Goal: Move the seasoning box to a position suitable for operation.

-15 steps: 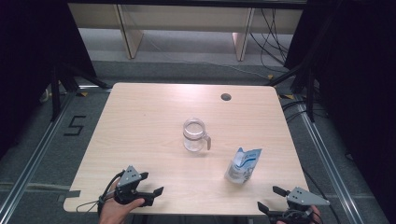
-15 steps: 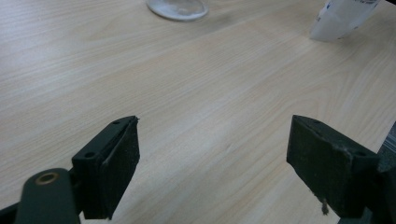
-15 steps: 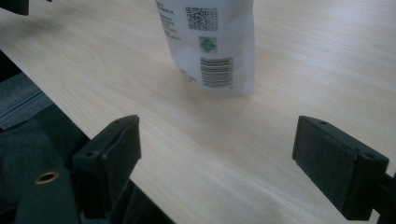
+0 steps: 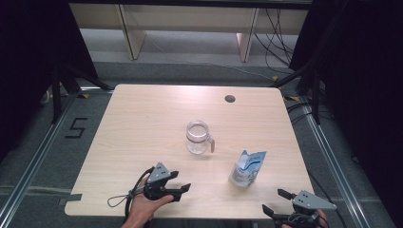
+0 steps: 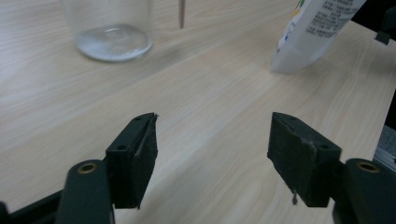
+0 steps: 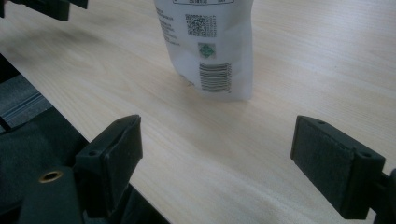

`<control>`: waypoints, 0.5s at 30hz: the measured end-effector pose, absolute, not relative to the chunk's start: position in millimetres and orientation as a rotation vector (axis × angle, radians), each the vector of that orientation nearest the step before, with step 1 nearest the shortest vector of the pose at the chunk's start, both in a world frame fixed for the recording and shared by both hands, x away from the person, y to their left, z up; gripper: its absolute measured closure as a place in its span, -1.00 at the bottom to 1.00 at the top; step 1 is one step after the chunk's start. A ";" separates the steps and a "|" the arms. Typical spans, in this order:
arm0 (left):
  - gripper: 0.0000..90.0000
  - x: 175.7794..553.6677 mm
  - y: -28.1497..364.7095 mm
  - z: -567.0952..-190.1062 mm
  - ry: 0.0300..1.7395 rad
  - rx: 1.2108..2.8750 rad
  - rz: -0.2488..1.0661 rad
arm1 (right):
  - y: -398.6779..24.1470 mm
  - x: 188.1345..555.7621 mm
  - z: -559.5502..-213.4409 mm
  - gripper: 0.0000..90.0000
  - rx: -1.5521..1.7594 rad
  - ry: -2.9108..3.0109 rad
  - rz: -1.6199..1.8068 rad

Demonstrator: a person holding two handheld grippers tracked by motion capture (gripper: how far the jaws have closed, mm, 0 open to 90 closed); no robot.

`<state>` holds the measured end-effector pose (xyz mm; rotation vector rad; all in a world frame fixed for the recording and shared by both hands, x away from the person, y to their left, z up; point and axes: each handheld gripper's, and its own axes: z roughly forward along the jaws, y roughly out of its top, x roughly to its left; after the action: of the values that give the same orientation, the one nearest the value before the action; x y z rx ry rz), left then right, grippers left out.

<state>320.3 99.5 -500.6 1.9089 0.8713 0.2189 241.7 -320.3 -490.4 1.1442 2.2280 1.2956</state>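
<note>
I hold my left hand-held gripper (image 4: 177, 182) low over the near left part of the pale wooden surface (image 4: 142, 123), its jaws spread apart with nothing between them. In the left gripper view the two black pads (image 5: 135, 158) frame bare wood, and beyond them stands the glass pitcher (image 5: 109, 28), with the white pouch (image 5: 317, 32) off to the right.

My right hand-held gripper (image 4: 277, 202) sits at the near right corner of the surface, partly past the edge, and its jaws also stand wide open and empty. In the right gripper view the pouch (image 6: 210, 46) stands upright just ahead of the jaws, its barcode and printed code facing me, apart from both pads.

From the high view, the pitcher (image 4: 198, 137) stands near the middle of the surface with its handle turned toward the right. It looks empty, though the clear glass makes that hard to judge. The pouch (image 4: 247, 167) stands nearer to me, to the right of the pitcher, not touching it. A small dark round hole (image 4: 230, 99) lies near the far edge.
</note>
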 end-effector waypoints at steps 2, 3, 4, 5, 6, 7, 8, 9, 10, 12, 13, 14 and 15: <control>-0.14 326.6 88.5 -501.7 0.869 1.897 0.211 | -319.0 240.7 -490.9 -0.62 1.164 2.241 1.292; -0.11 330.0 83.6 -502.5 0.871 1.890 0.207 | -318.4 241.1 -491.8 -0.62 1.157 2.237 1.294; -0.07 333.5 78.6 -502.8 0.874 1.885 0.205 | -317.3 240.2 -491.6 -0.62 1.181 2.253 1.294; -0.04 333.5 78.6 -502.8 0.874 1.885 0.205 | -317.3 240.2 -491.6 -0.62 1.181 2.253 1.294; -0.01 340.4 70.0 -502.9 0.879 1.886 0.211 | -317.5 241.8 -492.3 -0.62 1.163 2.251 1.301; 0.02 343.8 65.5 -503.1 0.870 1.884 0.212 | -318.4 242.8 -492.5 -0.62 1.143 2.252 1.301; 0.05 343.8 65.5 -503.1 0.870 1.884 0.212 | -319.1 242.8 -492.5 -0.62 1.140 2.251 1.296; 0.07 347.9 60.1 -503.1 0.860 1.888 0.216 | -319.5 242.6 -492.6 -0.62 1.146 2.249 1.296; 0.07 349.7 56.4 -502.7 0.866 1.888 0.221 | -319.6 242.3 -492.4 -0.62 1.153 2.251 1.299; 0.09 359.1 45.8 -501.5 0.842 1.909 0.263 | -320.3 243.4 -493.0 -0.62 1.132 2.237 1.307; 0.11 362.3 42.2 -501.5 0.847 1.895 0.266 | -320.2 243.4 -493.1 -0.62 1.134 2.239 1.309; 0.13 367.1 39.5 -501.1 0.847 1.891 0.271 | -320.1 243.2 -493.1 -0.62 1.138 2.242 1.308; 0.15 367.1 39.5 -501.1 0.847 1.891 0.271 | -320.1 243.2 -493.1 -0.62 1.138 2.242 1.308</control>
<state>367.1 39.5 -501.1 1.8906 0.8467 0.2712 243.2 -320.1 -493.1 1.1381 2.2422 1.3082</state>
